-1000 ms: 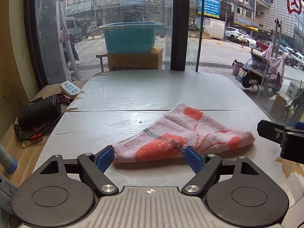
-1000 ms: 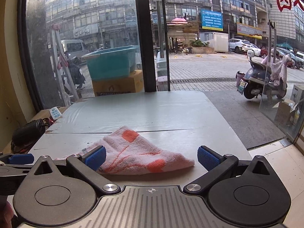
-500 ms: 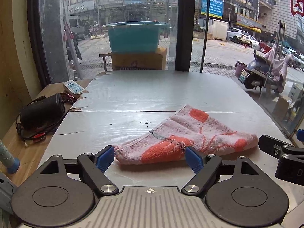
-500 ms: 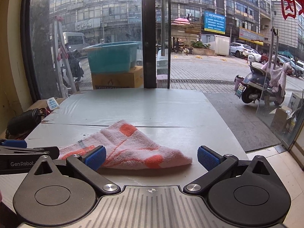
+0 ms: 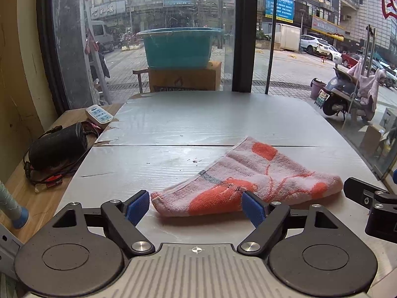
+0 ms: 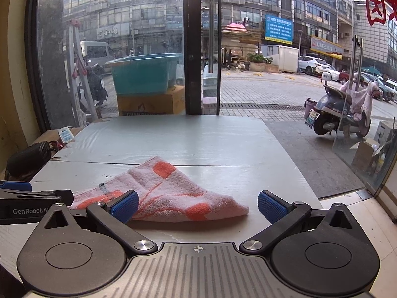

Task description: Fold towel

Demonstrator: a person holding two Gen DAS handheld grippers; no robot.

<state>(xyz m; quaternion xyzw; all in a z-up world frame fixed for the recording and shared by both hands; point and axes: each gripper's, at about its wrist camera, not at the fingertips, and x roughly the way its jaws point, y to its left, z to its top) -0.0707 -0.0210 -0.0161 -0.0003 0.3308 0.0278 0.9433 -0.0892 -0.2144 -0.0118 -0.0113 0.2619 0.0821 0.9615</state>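
Towel lies folded, pink with orange patches, on table.

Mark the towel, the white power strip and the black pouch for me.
towel (image 5: 248, 181), left wrist view, middle of the folded cloth.
white power strip (image 5: 99, 114), left wrist view, its top face.
black pouch (image 5: 58, 145), left wrist view, its rounded body.

Grey table by glass shopfront – daylight, teal tub on cardboard box, paved street, parked scooter
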